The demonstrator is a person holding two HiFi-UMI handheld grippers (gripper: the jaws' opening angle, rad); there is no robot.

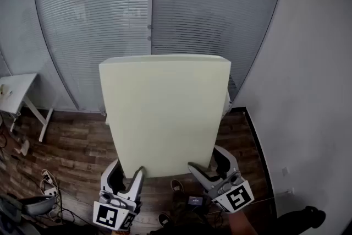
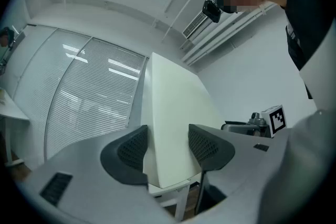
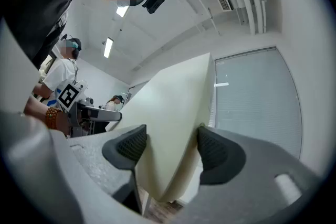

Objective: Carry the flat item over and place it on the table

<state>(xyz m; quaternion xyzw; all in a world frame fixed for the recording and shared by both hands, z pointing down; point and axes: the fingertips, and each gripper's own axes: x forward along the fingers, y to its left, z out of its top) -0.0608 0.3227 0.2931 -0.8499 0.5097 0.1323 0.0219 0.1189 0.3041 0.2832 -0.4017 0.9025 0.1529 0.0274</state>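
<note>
A large pale cream flat board (image 1: 165,113) is held out in front of me above the wooden floor. Its near edge is gripped at both corners. My left gripper (image 1: 132,180) is shut on the near left corner, and in the left gripper view the board (image 2: 176,113) stands edge-on between the dark ribbed pads of that gripper (image 2: 168,147). My right gripper (image 1: 199,171) is shut on the near right corner; the board (image 3: 176,107) fills the gap of that gripper (image 3: 172,149). A white table's edge (image 1: 227,100) peeks out beyond the board, mostly hidden.
A glass wall with blinds (image 1: 110,14) stands straight ahead, and a grey wall (image 1: 308,91) on the right. A small white desk (image 1: 16,91) stands at the left. Cables and a power strip (image 1: 48,184) lie on the floor. People (image 3: 63,68) are behind, in the right gripper view.
</note>
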